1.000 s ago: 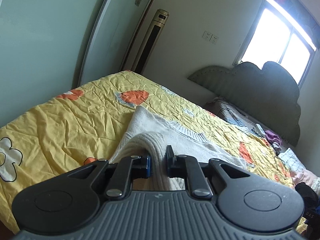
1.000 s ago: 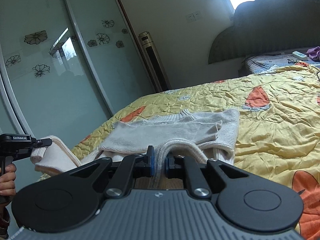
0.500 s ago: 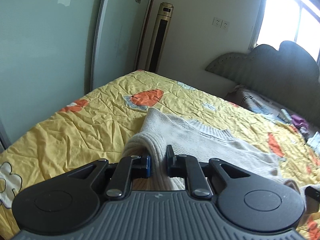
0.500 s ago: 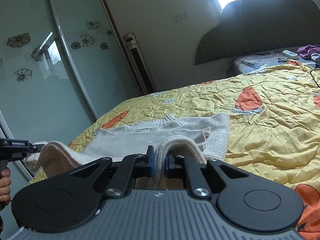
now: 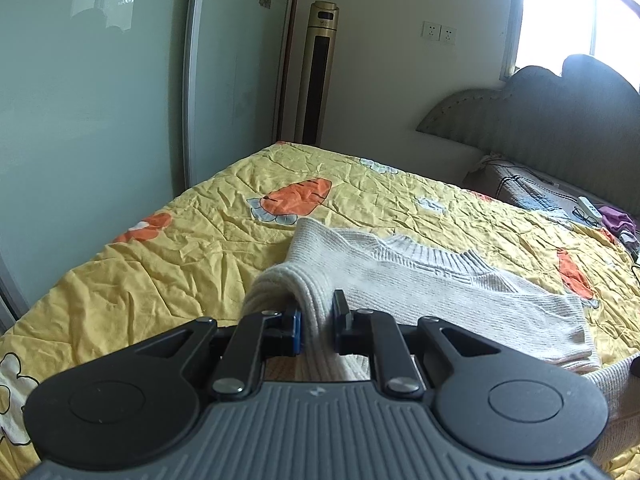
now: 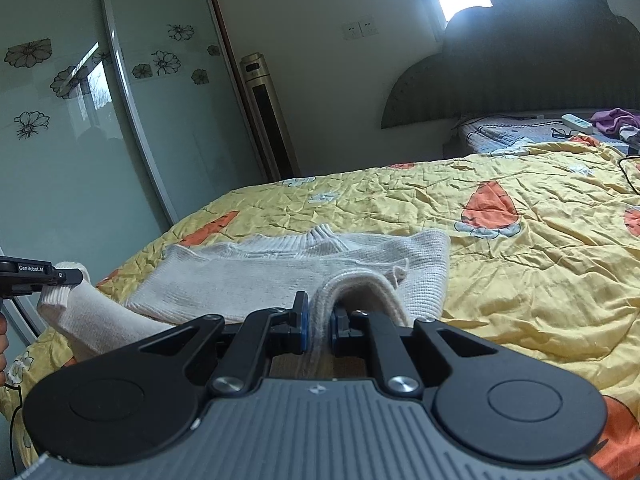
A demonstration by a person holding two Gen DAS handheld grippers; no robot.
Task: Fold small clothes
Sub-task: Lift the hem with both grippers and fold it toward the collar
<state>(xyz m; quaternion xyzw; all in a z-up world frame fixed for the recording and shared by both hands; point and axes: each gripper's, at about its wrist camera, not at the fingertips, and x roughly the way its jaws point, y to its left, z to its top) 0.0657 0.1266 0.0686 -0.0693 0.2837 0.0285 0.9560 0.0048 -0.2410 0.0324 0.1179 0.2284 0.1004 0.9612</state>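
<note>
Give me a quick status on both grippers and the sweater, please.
Left hand-held gripper shut on sweater. Right hand-held gripper shut on sweater too. Sweater's far half flat on bedspread. Nothing in the way.

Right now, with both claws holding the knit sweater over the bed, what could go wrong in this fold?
1. The left claw and right claw each pinch only a narrow bunch of the cream sweater; it may slip out.
2. The sweater's near part hangs past the edge of the yellow quilt, so the fold may land uneven.
</note>
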